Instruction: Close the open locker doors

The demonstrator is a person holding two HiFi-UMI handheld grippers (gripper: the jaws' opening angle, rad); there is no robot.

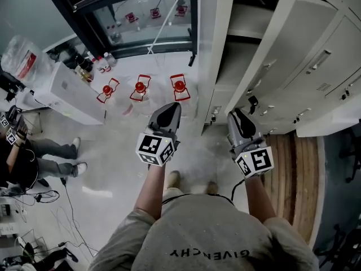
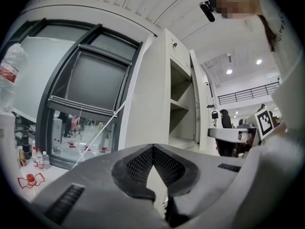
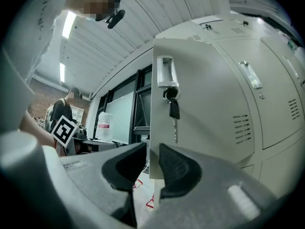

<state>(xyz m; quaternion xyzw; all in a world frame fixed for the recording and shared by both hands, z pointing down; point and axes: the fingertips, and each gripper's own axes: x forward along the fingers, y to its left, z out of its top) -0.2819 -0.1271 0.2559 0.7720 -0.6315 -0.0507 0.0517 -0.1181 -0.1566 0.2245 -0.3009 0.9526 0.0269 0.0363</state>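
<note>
Seen from above, a person stands on a pale speckled floor (image 1: 113, 151) holding a gripper in each hand, both pointing level toward a bank of light grey lockers (image 1: 333, 61) along the floor's right edge.

The open locker door (image 1: 282, 49) swings out from the bank toward the person. Its free edge, with a recessed handle (image 3: 165, 70) and a hanging key (image 3: 174, 111), faces the right gripper (image 1: 237, 114). In the right gripper view, the right gripper (image 3: 152, 147) has its fingers a little apart. The lower corner of the door (image 3: 205, 104) lines up in the gap between them. A thin sliver of space shows beside the left finger, so the door is not clearly clamped.

The left gripper (image 1: 169, 110) hangs just left of the open compartment (image 1: 240, 44), apart from the door. In its own view, the left gripper (image 2: 152, 149) has its fingertips meeting, with nothing between them. The shelved compartment (image 2: 183, 104) stands ahead and to its right.

Three small red-framed objects (image 1: 140, 87) sit in a row near the floor's far edge, below a dark-framed window (image 1: 141, 16). A seated person (image 1: 34, 157) is at the floor's left edge. A strip of wood planks (image 1: 299, 174) runs along the base of the lockers.
</note>
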